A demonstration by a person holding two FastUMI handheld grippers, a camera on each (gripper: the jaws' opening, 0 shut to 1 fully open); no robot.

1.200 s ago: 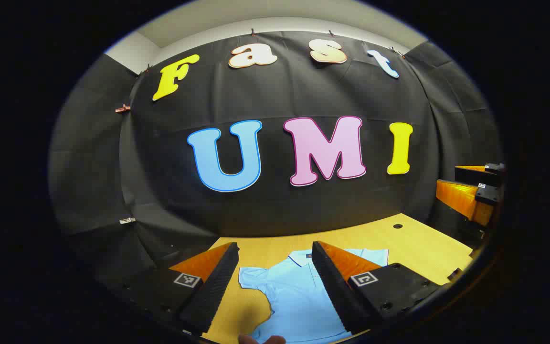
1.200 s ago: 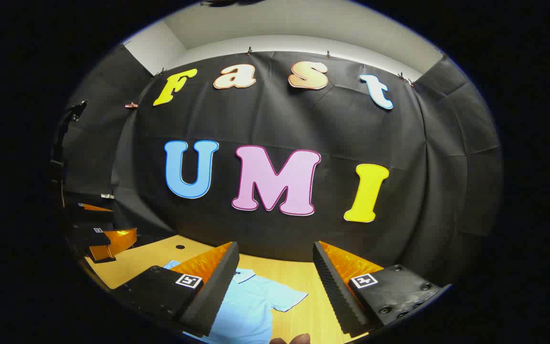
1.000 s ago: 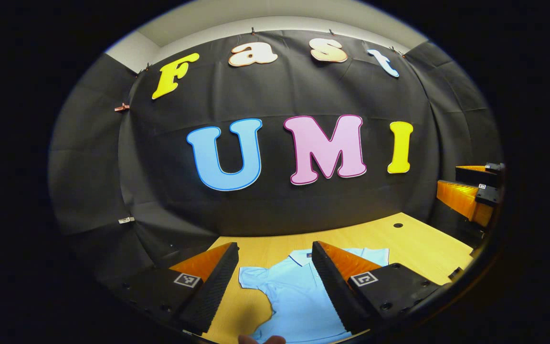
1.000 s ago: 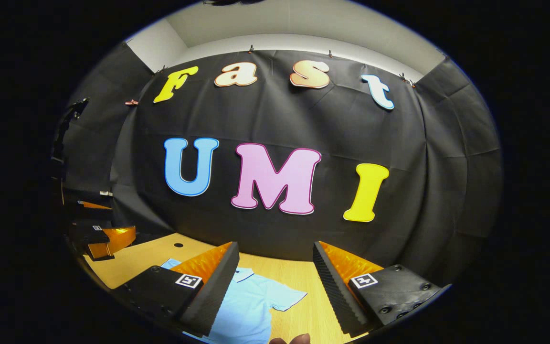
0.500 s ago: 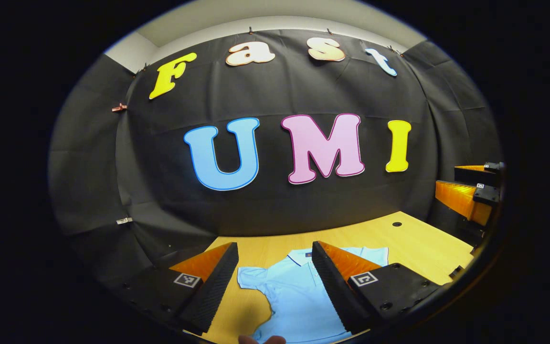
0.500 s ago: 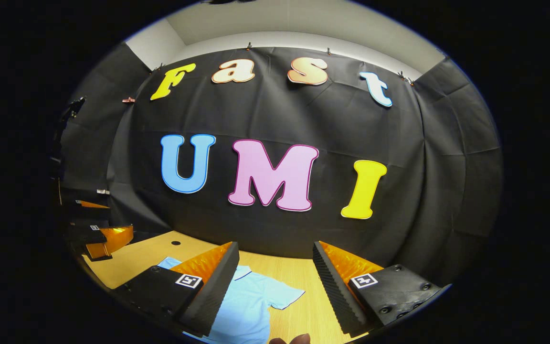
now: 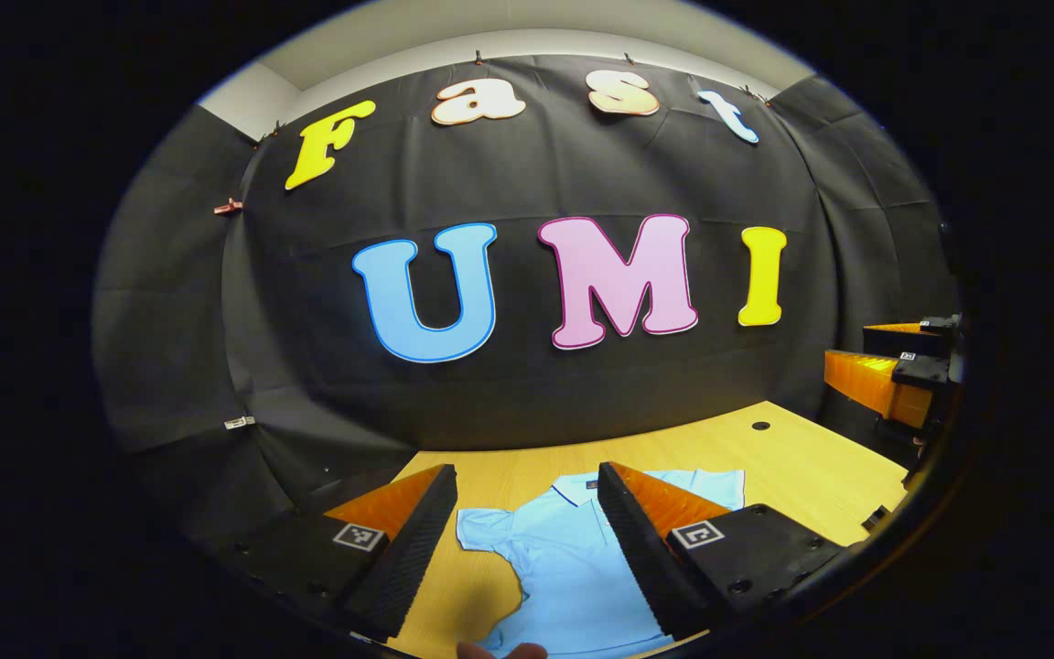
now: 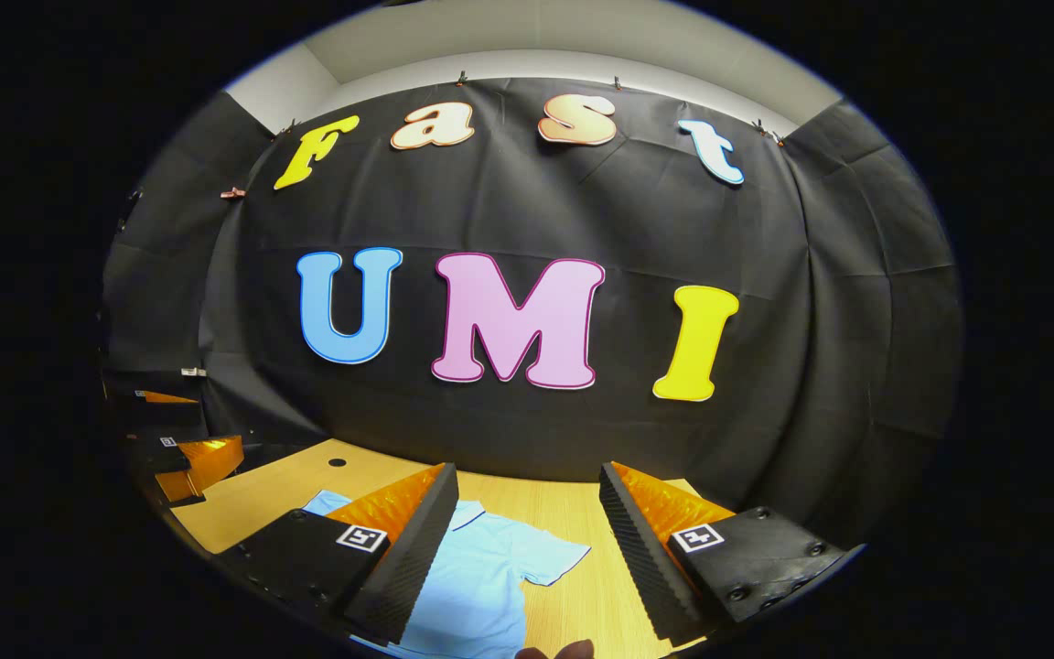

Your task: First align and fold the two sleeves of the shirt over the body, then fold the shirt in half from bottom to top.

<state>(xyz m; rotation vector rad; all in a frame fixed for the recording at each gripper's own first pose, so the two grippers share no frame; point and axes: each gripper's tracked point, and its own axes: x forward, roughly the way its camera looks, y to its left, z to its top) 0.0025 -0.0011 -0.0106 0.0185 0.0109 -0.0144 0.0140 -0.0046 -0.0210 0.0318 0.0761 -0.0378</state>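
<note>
I have the left gripper (image 7: 527, 513) raised above the table (image 7: 792, 467), its jaws spread wide with nothing between them. In the left gripper view the shirt (image 7: 564, 567) lies flat on the table below and ahead of me, collar at the far end, one short sleeve (image 7: 481, 531) spread out to the left. The other sleeve (image 7: 719, 483) peeks out past my right finger. A small dark hole (image 7: 760, 426) sits in the table far to the right. At the right edge of this view I see the right gripper (image 7: 893, 371), held up off the table, well apart from the shirt.

In the right gripper view the right gripper (image 8: 527, 517) is likewise wide, gripping nothing, and hangs above the table (image 8: 573, 586). The shirt (image 8: 481, 577) lies below and a little left of the gap between the fingers, with one sleeve (image 8: 556, 556) spread to the right on bare wood. The left gripper (image 8: 188, 458) shows at the left edge, in the air near the table's left side. Both sleeves lie unfolded, and neither gripper touches the cloth. A fingertip (image 8: 556, 651) shows at the bottom edge.
</note>
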